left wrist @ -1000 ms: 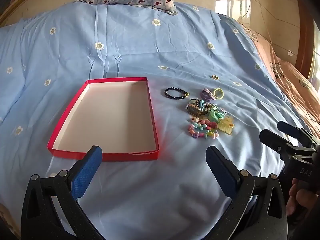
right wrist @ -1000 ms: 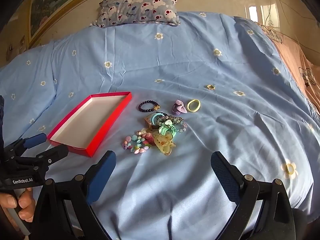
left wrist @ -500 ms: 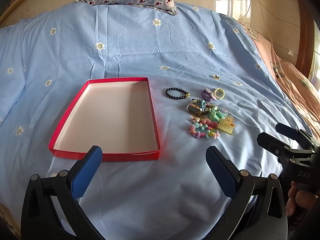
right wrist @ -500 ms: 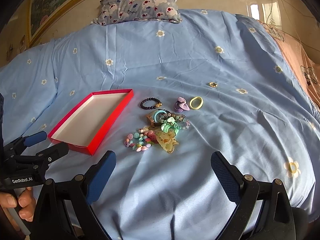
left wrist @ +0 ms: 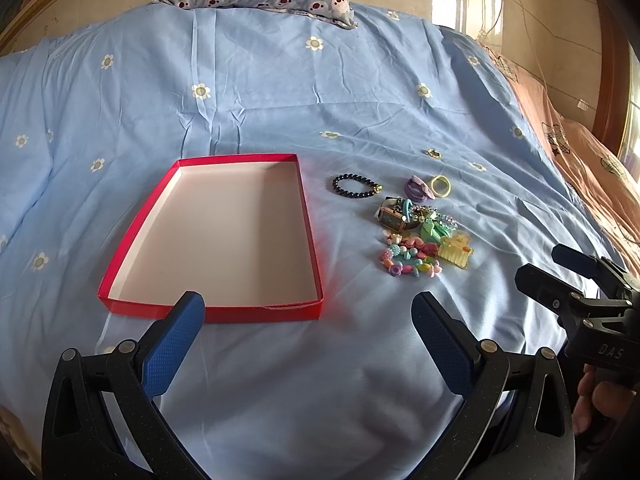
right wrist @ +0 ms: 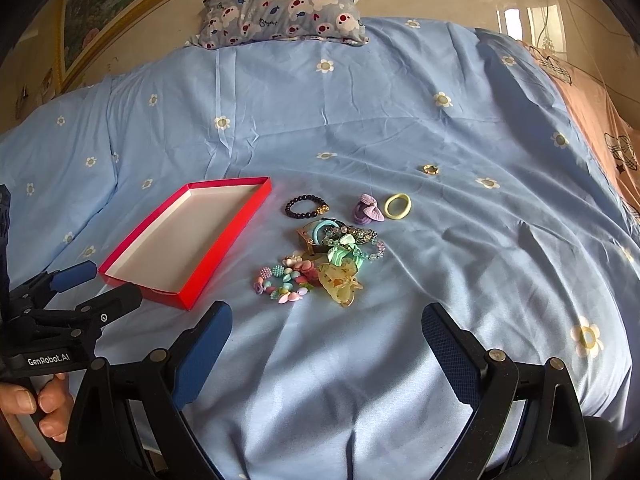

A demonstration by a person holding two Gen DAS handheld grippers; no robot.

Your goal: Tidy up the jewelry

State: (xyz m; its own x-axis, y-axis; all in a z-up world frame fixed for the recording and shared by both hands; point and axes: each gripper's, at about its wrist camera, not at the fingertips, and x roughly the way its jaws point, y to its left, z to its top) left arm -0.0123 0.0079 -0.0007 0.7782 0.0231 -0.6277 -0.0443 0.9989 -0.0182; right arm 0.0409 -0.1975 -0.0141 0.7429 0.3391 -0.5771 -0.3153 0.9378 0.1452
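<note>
Red box [left wrist: 212, 236] lay empty before the left gripper [left wrist: 308, 344], fingers wide apart, holding nothing. From the right gripper [right wrist: 326, 354], just as wide and empty, the jewelry pile [right wrist: 316, 264] looked tangled; one grab might drag several pieces

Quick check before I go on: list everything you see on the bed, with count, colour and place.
Shallow cardboard box lid: one, red outside, white inside, empty, left of the jewelry.
Dark beaded bracelet: one, black, nearest the box.
Hair tie: one, purple, beside the yellow loop.
Elastic loop: one, yellow.
Small ring: one, gold, farthest, alone.
Jewelry pile: one, mixed pastel, centre.
Bedsheet: one, blue, flowered.
Pillow: one, patterned, at the head.
Left tool: open, empty.
Right tool: open, empty.
</note>
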